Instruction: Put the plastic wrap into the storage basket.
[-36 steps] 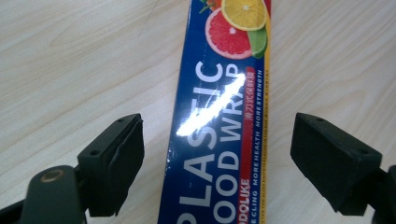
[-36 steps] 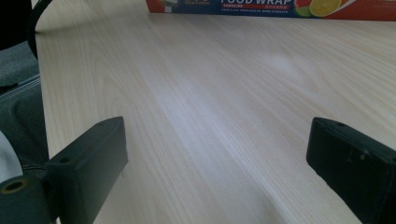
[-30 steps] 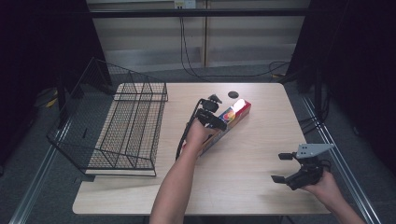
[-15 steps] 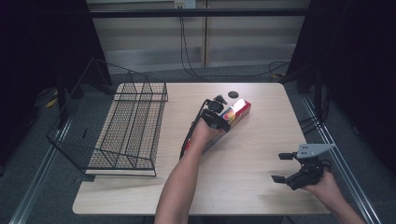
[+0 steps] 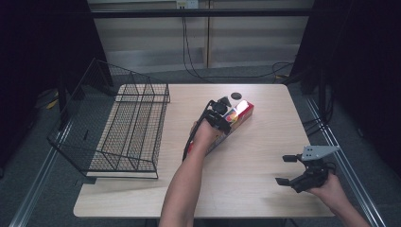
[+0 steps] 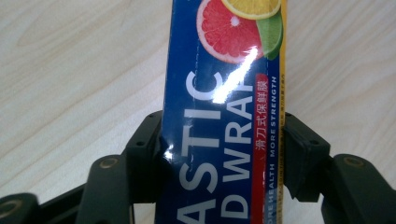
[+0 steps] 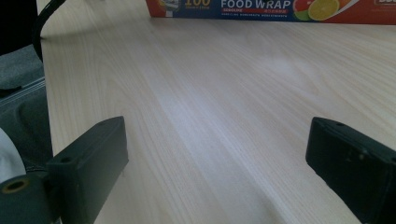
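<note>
Left gripper view: left gripper [image 6: 223,154] just closed, jaws now pressing both long sides of plastic wrap box [image 6: 224,93], box running lengthwise between them. Lying flat near centre of pale wooden table [image 5: 265,142]; right gripper [image 5: 289,169] well apart, jaws spread. Wire rack [image 5: 127,127] at left edge; grey floor around.

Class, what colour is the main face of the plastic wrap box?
Dark blue with white lettering on the plastic wrap box, clearest in the left gripper view.
</note>
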A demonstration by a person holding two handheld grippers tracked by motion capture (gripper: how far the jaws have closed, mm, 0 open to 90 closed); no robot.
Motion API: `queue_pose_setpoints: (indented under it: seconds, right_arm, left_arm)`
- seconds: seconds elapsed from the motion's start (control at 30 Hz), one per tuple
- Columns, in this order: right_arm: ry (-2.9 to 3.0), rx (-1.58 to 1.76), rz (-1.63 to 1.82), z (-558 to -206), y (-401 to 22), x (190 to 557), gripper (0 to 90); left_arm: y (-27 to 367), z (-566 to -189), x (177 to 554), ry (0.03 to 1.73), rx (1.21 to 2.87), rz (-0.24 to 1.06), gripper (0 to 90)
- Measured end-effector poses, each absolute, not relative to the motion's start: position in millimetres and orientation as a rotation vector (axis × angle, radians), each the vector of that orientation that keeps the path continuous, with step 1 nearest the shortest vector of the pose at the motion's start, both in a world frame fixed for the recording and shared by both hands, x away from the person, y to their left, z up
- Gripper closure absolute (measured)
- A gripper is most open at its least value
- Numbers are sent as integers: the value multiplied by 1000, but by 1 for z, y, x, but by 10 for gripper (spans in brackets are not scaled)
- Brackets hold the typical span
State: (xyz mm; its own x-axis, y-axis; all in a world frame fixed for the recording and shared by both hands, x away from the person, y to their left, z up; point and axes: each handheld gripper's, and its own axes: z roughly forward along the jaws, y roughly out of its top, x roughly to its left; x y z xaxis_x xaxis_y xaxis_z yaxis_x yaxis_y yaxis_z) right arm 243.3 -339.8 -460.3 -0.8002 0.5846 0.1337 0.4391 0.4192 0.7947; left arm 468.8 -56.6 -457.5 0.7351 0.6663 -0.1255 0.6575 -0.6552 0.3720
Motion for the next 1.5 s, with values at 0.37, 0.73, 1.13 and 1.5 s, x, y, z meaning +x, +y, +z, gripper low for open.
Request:
queue_pose_setpoints:
  seconds: [0.37, 0.73, 1.13, 1.5]
  right_arm:
    - [2502, 914, 1339, -460, -340, 243, 57]
    - [2501, 915, 1351, -459, -340, 243, 56]
    - [2499, 915, 1351, -459, -339, 244, 55]
    - [2491, 910, 1346, -459, -339, 244, 54]
  left_arm:
    - [-51, -444, 458, 980, 2644, 52, 444]
    - [-31, -413, 452, 1004, 2605, 59, 444]
    - [-8, -375, 449, 1059, 2564, 88, 443]
    - [14, -344, 447, 1107, 2546, 106, 443]
